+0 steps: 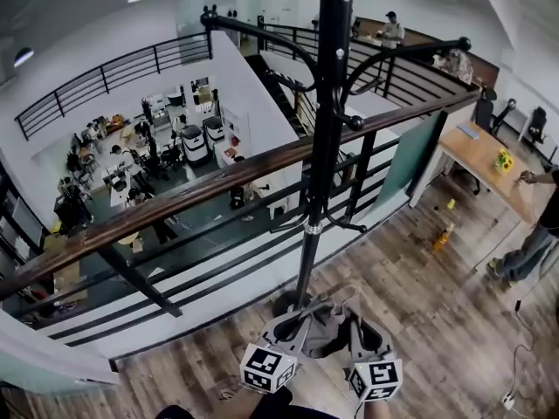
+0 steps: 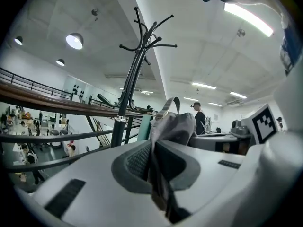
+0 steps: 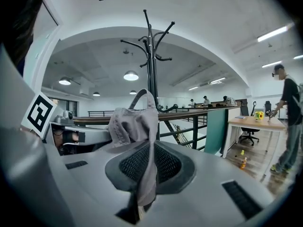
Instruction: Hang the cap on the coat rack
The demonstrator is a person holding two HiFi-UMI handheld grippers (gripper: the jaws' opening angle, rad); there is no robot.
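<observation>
Clamped on the grey cap (image 1: 328, 325) with left gripper (image 2: 154, 167) and right gripper (image 3: 147, 169) alike, close before the coat rack (image 1: 329, 138).

Before coat rack (image 1: 327, 129), cap (image 1: 325, 332) between left gripper (image 1: 288, 328) and right gripper (image 1: 362, 337)

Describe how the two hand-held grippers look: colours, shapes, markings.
The left hand-held gripper and right hand-held gripper match: broad, smooth light-grey bodies, dark-grey textured pads set in a dark oval recess, and dark rectangular slots on either side. Each carries a white cube with black square markers: the left cube and the right cube.
</observation>
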